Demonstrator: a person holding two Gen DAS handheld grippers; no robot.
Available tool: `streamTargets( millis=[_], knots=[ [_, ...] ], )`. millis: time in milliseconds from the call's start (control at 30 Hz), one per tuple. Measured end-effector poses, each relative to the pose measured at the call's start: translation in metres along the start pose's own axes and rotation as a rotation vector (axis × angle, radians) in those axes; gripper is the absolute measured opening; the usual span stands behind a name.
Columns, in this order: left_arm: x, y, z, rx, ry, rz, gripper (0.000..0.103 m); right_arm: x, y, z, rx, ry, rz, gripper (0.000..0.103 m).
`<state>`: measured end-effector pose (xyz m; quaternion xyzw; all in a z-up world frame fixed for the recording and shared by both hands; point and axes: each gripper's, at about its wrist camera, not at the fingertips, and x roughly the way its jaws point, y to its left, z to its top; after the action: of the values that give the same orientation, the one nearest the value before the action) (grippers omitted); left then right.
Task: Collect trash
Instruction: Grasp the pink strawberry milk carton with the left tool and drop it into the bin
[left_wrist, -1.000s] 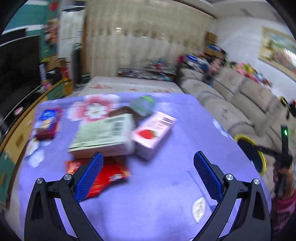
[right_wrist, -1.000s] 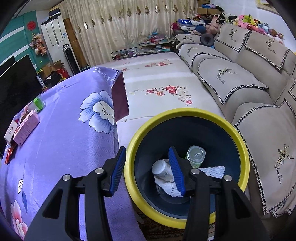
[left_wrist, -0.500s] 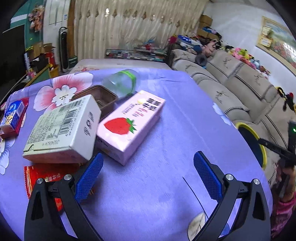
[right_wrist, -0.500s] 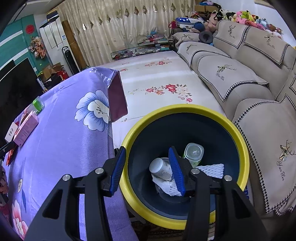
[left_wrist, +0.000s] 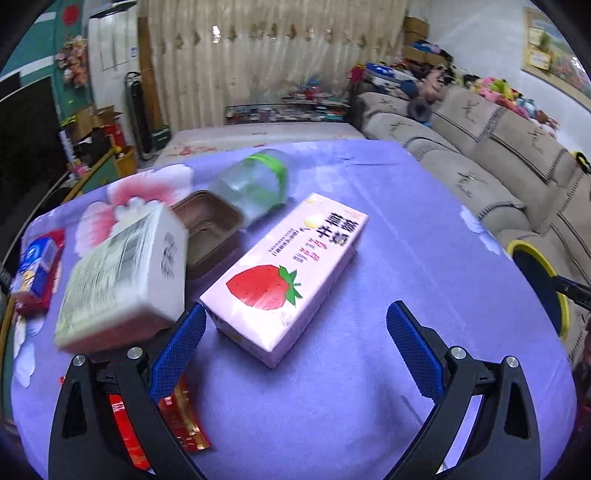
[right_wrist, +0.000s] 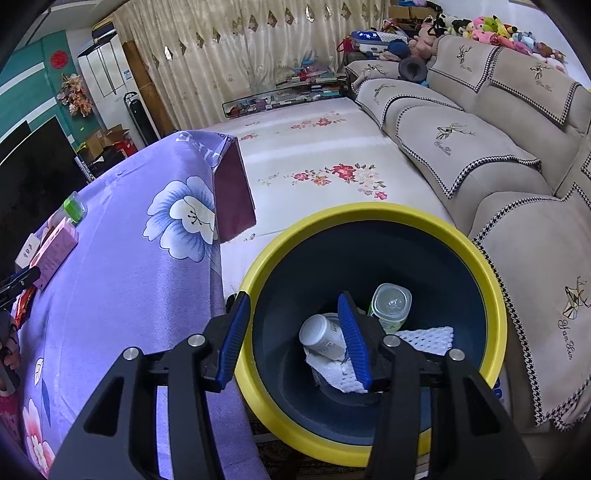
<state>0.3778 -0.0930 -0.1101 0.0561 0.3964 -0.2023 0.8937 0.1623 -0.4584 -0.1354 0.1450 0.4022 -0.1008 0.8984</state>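
While the left gripper (left_wrist: 293, 334) is held wide open and empty, the pink strawberry carton (left_wrist: 286, 275) could be nudged off-line by its near finger.

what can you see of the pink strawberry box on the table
The pink strawberry box is a long rectangular carton, apparently cardboard, printed with a red strawberry and dark Chinese text. It looks closed and undamaged, lying flat and angled on the purple tablecloth, just ahead of the open left gripper, which isn't touching it. Its far end lies close to the clear bottle.
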Motion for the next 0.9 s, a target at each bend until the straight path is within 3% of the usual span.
streamTargets(
  millis=[167,333,633,700,833,900],
  knots=[
    [-0.011,-0.028,-0.002,0.079,0.032,-0.153,0.089,0.000,-0.002,0.001,-0.001,0.000,-0.001,0.047],
    [-0.013,-0.037,0.017,0.091,0.025,-0.055,0.090,-0.001,-0.003,0.000,0.000,-0.003,0.006,0.047],
    [0.036,-0.049,0.054,0.055,0.203,0.030,0.088,-0.005,-0.004,0.000,-0.003,-0.005,0.010,0.047],
    [0.047,-0.052,0.060,0.057,0.231,0.048,0.078,-0.005,-0.005,0.000,-0.003,-0.005,0.008,0.047],
    [0.061,-0.056,0.064,0.065,0.279,0.074,0.070,-0.006,-0.012,-0.001,0.006,-0.005,0.002,0.047],
    [0.068,-0.057,0.068,0.065,0.304,0.078,0.059,-0.008,-0.016,-0.002,0.015,-0.007,-0.001,0.047]
  ],
)
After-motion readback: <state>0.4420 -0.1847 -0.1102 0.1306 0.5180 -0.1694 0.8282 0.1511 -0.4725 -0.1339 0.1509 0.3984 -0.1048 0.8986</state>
